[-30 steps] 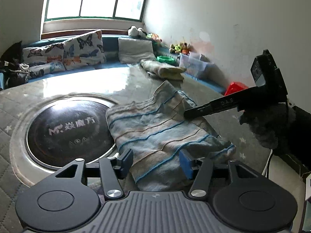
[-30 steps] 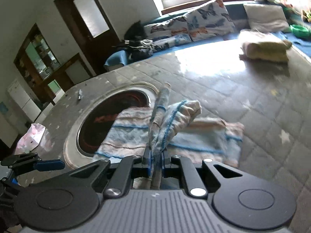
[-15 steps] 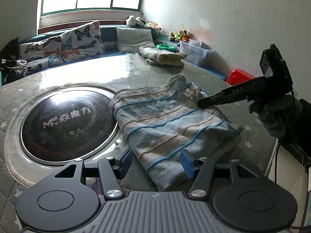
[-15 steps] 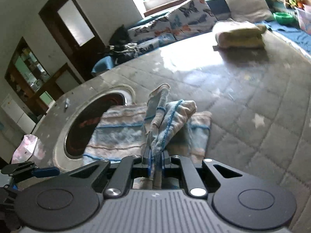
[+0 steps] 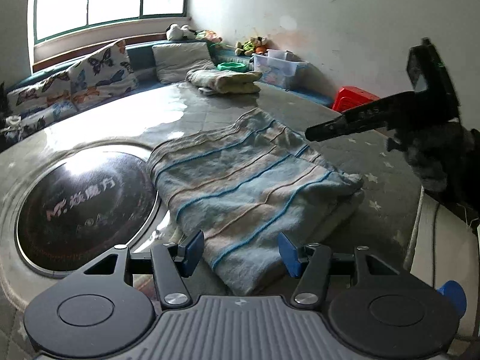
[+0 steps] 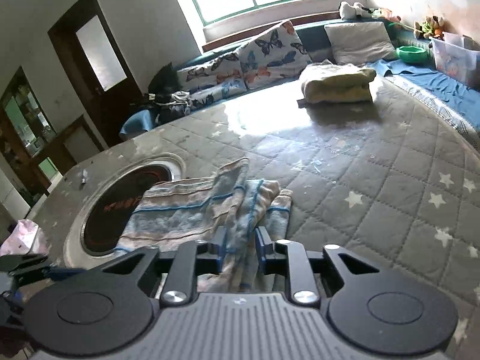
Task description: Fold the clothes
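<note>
A striped blue and beige cloth (image 5: 240,186) lies folded over on the quilted grey table (image 5: 345,156), next to a round black glass inset (image 5: 81,198). My left gripper (image 5: 240,250) is open and empty, its blue pads on either side of the cloth's near edge. My right gripper (image 6: 239,247) is open, with a bunched corner of the cloth (image 6: 240,207) lying loose between its parted pads. In the left wrist view the right gripper (image 5: 345,124) hovers over the cloth's far right edge.
A folded yellowish garment (image 5: 228,79) (image 6: 339,85) lies at the far side of the table. Butterfly-print cushions (image 6: 264,54) and a grey pillow (image 6: 360,42) line the bench under the window. A clear bin (image 5: 279,67) and a red stool (image 5: 354,97) stand by the right wall.
My right gripper has opened and let go of the cloth corner it held pinched. The lifted part has come down onto the cloth. The left gripper stayed open.
</note>
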`<state>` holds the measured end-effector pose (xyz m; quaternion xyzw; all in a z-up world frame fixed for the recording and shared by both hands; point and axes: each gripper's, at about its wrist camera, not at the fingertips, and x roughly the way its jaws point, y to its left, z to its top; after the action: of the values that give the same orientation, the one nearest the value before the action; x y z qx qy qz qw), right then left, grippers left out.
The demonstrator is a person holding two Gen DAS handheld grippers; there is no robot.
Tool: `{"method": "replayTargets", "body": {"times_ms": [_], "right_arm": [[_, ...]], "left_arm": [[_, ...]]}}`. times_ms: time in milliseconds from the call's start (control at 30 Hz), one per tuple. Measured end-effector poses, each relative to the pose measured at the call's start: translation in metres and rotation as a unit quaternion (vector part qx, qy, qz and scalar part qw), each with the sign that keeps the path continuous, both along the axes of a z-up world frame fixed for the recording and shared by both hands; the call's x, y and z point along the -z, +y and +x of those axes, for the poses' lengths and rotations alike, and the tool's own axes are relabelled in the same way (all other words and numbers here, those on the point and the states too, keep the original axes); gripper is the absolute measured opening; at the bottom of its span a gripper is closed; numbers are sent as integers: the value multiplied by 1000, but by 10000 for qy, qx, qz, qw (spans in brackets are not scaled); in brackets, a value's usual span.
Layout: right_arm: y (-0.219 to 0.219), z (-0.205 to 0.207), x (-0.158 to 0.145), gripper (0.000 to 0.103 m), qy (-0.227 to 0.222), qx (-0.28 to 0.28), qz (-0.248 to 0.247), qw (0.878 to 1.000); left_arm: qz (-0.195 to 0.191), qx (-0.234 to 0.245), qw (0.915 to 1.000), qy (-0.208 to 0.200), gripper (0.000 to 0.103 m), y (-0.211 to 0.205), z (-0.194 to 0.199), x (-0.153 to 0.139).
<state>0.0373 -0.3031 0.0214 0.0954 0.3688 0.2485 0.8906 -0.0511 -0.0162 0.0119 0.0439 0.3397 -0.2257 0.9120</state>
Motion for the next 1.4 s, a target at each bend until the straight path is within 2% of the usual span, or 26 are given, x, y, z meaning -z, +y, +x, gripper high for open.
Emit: {"method": "replayTargets", "body": {"times_ms": [133, 300, 400, 467, 533, 567, 600, 633, 733, 900, 1000, 1167, 1400], "right_arm": [[-6, -23, 4, 31, 111, -10, 101, 9999], [-14, -50, 13, 31, 260, 51, 202, 9994], [-15, -58, 14, 23, 265, 46, 292, 9992], [-12, -60, 18, 14, 324, -9, 334, 9989], [-10, -60, 19, 8, 274, 1, 226, 9994], [-9, -61, 18, 7, 220, 30, 173, 9996], [-10, -63, 17, 6, 173, 72, 150, 9997], [-11, -64, 15, 6, 131, 100, 129, 9998], [-12, -65, 18, 6, 120, 150, 11, 9998], [-12, -64, 26, 10, 276, 177, -24, 9995], [-13, -66, 12, 13, 2, 193, -151, 9997], [1, -58, -2, 13, -380, -27, -289, 9989], [28, -35, 17, 13, -400, -321, -494, 9975]], "left_arm": [[-11, 280, 9995, -116, 57, -10, -2, 0], [175, 630, 9975, -264, 57, -25, -8, 8], [274, 707, 9968, -253, 53, -29, -8, 14], [315, 732, 9966, -224, 52, -30, -8, 17], [362, 737, 9965, -187, 43, -30, -8, 20], [385, 735, 9964, -173, 42, -29, -8, 22], [401, 744, 9963, -163, 37, -29, -8, 22], [410, 762, 9961, -157, 32, -28, -8, 23], [424, 823, 9956, -134, 29, -25, -9, 25], [405, 896, 9951, -80, 29, -20, -10, 25], [265, 962, 9949, -111, 29, -15, -12, 14], [17, 861, 9958, -298, 30, -18, 0, -5], [-45, 884, 9960, -82, 30, -43, 21, 10]]}}
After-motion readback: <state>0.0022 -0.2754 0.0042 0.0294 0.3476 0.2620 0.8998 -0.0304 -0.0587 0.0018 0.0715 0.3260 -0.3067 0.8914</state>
